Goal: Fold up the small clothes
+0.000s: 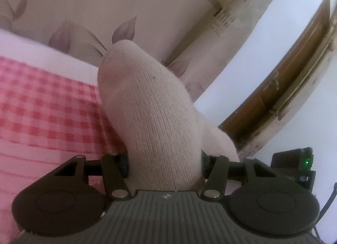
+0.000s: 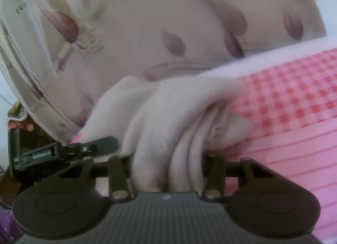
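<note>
Pink checked cotton sheet (image 1: 42,105) covers the bed, beside leaf-printed cream bedding (image 2: 168,22) and a brown wooden door (image 1: 284,79). Left gripper (image 1: 165,166) and right gripper (image 2: 167,166) each pinch the pale knitted sock (image 1: 151,107), held over the sheet.

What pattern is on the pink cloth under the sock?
Pink-and-red checks on the cloth, clearest in the left wrist view.

Ribbed knit cloth sock (image 1: 151,105); woven checked pink cloth (image 1: 42,105); matt black plastic hand-held gripper (image 1: 165,166).
</note>
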`<state>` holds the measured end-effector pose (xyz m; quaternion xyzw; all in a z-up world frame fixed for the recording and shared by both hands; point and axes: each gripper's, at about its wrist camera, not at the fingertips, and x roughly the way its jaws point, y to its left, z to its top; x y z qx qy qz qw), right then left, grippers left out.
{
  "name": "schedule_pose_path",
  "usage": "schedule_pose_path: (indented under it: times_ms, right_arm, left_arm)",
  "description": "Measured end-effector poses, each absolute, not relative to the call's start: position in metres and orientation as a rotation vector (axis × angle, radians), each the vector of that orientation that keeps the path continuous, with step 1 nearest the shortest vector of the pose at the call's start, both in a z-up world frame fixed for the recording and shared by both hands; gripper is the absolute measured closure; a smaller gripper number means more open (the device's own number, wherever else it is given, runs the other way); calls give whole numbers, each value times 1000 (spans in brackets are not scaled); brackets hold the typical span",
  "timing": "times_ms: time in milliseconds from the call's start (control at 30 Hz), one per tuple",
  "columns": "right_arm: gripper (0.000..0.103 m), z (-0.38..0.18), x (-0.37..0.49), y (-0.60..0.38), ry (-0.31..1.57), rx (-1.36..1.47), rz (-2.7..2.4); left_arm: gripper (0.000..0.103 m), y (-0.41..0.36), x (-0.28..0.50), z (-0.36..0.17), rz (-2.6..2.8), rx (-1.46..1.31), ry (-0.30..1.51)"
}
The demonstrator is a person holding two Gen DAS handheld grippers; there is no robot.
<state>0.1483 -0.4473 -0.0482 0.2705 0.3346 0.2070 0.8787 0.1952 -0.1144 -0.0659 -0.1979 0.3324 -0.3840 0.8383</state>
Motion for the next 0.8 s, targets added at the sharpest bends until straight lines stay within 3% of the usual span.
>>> schedule_pose_path:
  times_ms: [367,800]
  right_arm:
    - [57,-4,82,-375,634,562,528]
    - [57,-1,35,-316,656,598,572]
  left_arm:
    - [48,-40,114,-32,-731,-339,659]
    - [48,6,61,-26,-655,-273,657]
